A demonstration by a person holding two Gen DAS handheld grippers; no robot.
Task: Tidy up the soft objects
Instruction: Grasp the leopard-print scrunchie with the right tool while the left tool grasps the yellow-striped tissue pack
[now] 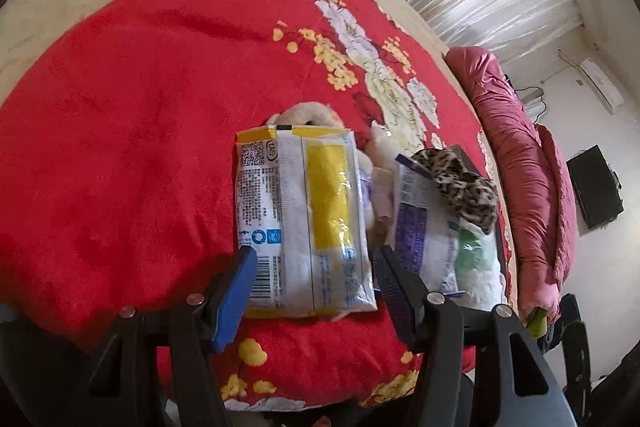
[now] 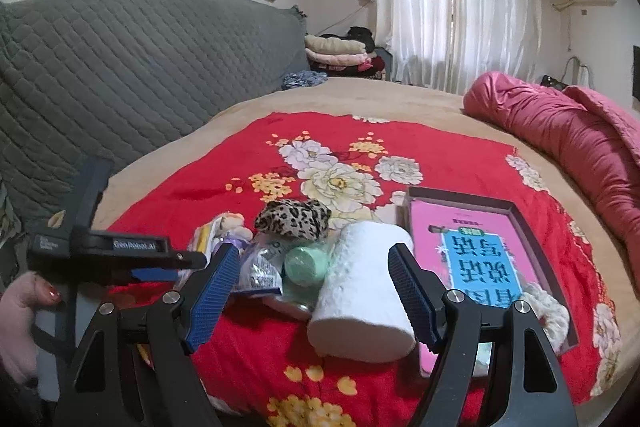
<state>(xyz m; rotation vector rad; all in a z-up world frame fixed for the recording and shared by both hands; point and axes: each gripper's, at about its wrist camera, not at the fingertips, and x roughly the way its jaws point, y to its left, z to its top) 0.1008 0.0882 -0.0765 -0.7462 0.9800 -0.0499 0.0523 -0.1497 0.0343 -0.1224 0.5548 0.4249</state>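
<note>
Left gripper [image 1: 314, 267] sits low centre of its view, jaws spread either side of the yellow-and-white tissue pack [image 1: 300, 219]; pads flank the pack's near end but I see no squeeze, so nothing held. Straddling the short width looks deliberate: soft pack, easiest to pinch across the narrow side.

Right gripper [image 2: 310, 279] is also wide open and empty, lined up on the white paper roll [image 2: 362, 291] lying on its side at centre frame. Jaws bracket the roll without touching it.

Pile sits on the red floral blanket [image 1: 120, 107] on the bed. Purple-printed pack [image 1: 420, 239] lies just right of the yellow one, leopard-print fabric piece [image 1: 460, 183] draped on top, cream plush toy [image 1: 376, 155] wedged between the packs. Green round item [image 2: 306, 265] rests against the roll.

Shallow box [image 2: 520, 211] with a pink book inside, right of frame, is probably the drop target. Both grasps still pending.
</note>
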